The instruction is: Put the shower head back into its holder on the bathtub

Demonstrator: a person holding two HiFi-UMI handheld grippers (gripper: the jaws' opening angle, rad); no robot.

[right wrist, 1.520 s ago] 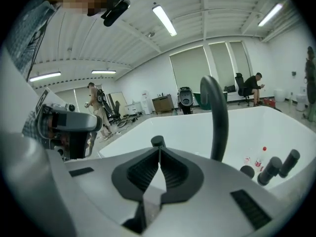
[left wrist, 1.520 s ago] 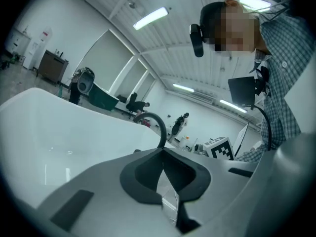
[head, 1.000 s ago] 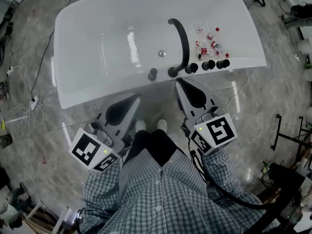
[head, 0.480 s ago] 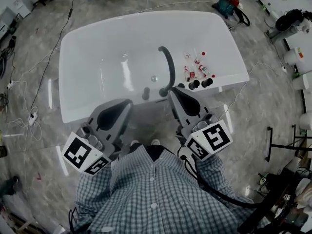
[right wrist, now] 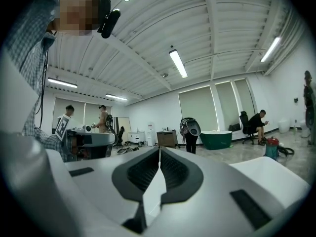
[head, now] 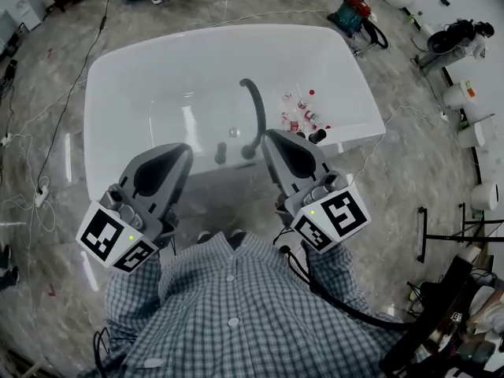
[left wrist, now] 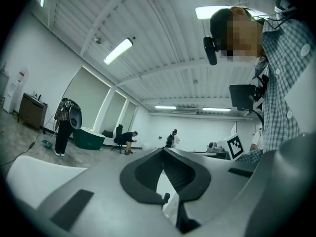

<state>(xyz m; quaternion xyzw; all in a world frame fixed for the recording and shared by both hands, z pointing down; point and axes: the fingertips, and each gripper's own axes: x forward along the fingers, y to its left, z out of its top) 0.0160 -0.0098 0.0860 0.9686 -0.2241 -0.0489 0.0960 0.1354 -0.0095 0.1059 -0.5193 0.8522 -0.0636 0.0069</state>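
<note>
Left gripper (head: 183,150) and right gripper (head: 269,136), jaws pressed together, empty; both level before the white bathtub (head: 93,109).

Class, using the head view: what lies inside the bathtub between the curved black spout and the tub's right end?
Small red-capped bottles lie there, inside the bathtub, right of the spout; only the head view shows them.

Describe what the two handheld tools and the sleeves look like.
The left tool and right tool are light grey tapered shells, each with a dark teardrop recess on top and a rear cube of black-and-white square markers with a small green light. A black cable trails from the right one. The sleeves are checked shirt fabric.
</note>
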